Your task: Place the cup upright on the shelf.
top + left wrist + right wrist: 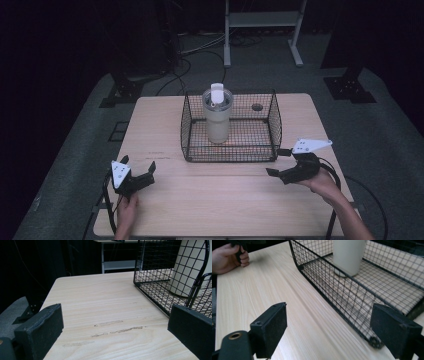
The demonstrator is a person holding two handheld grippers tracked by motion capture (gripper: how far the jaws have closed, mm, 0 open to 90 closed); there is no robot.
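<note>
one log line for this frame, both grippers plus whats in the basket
left gripper: open, empty, near table front-left | right gripper: open, empty, by basket's front-right corner | tumbler: upright in wire basket

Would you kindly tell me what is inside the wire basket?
A pale lidded tumbler stands upright inside the wire basket, left of centre. The mesh floor under its base is covered.

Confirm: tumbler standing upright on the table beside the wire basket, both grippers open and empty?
Not quite: the tumbler stands upright inside the wire basket, not beside it, as the high view shows. The left gripper and right gripper are open and empty.
</note>
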